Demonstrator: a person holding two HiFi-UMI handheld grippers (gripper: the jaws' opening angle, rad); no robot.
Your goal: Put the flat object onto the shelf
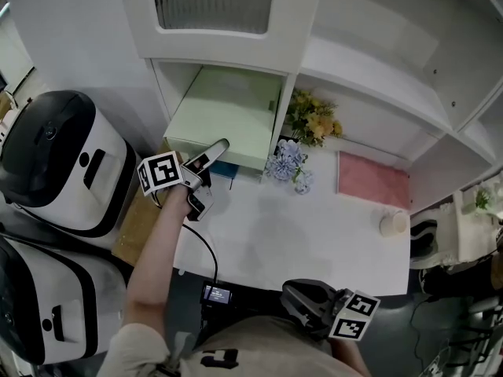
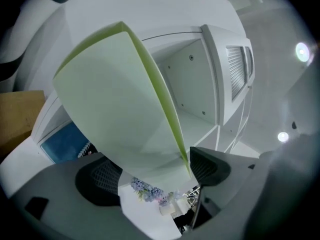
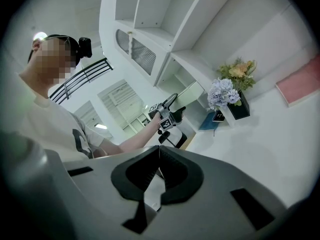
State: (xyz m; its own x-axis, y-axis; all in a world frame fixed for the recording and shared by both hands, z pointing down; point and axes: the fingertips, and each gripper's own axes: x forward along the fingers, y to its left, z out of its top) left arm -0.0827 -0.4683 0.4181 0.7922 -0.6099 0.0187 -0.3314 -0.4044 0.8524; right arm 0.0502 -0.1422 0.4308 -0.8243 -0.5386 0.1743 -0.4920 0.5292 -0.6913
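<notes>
Board laid in, left grip loosened: little seems left but to back out.

Head view: the board [image 1: 224,112], a thin pale-green slab, lies flat in the white shelf [image 1: 288,108] bay at upper centre, and your left gripper [image 1: 212,173] sits at its near corner. Left gripper view: the jaws stand apart with the corner between them, the ribbed black pads not pressing its matte face or brighter green edge. Drawing clear remains, I judge. Right gripper view: your right gripper [image 3: 159,171], at bottom centre, is clenched on nothing above the smooth white table [image 3: 270,134].
</notes>
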